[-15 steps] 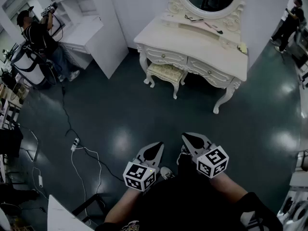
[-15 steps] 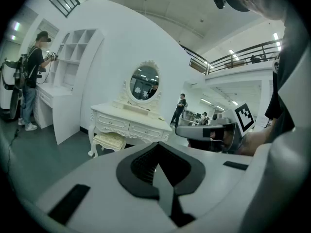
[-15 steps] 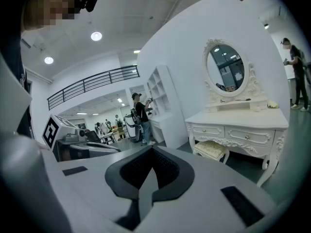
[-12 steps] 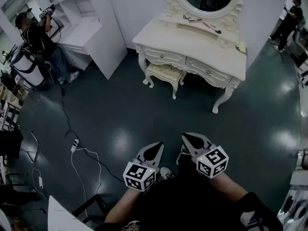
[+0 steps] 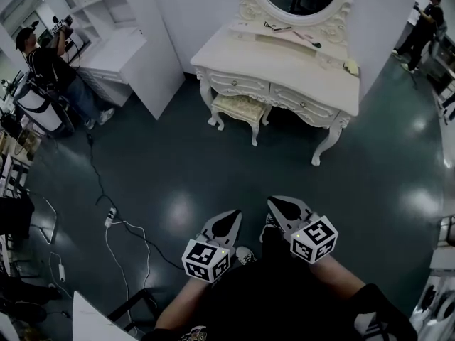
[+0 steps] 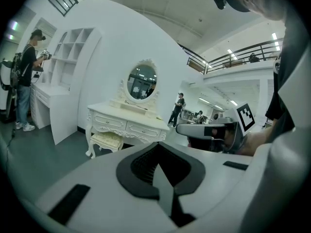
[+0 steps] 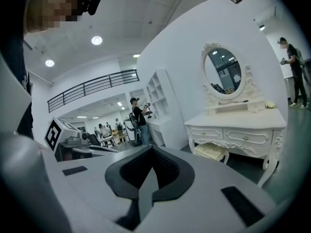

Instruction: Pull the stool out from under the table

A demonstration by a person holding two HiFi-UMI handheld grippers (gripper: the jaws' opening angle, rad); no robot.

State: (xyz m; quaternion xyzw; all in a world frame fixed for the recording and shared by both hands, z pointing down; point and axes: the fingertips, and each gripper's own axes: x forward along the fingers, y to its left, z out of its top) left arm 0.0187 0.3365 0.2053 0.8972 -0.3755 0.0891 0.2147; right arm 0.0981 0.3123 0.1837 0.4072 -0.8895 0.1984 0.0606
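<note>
A cream stool [image 5: 239, 107] with a patterned cushion stands tucked under the left half of a white carved dressing table [image 5: 284, 66] with an oval mirror. The stool [image 6: 107, 141] shows small and far in the left gripper view, and the stool [image 7: 211, 151] shows under the table [image 7: 243, 125] in the right gripper view. My left gripper [image 5: 229, 219] and right gripper [image 5: 282, 205] are held close to my body, well short of the stool across the dark floor. Both are shut with nothing in them.
A white shelf unit with a desk [image 5: 121, 45] stands left of the table. A person [image 5: 50, 69] works there. Cables and a power strip [image 5: 112, 212] lie on the floor at left. Another person [image 5: 419, 27] stands far right. A white table corner [image 5: 89, 322] is near my left.
The dressing table and stool have shifted slightly up and left in the head view. Both grippers keep their places in front of my body.
</note>
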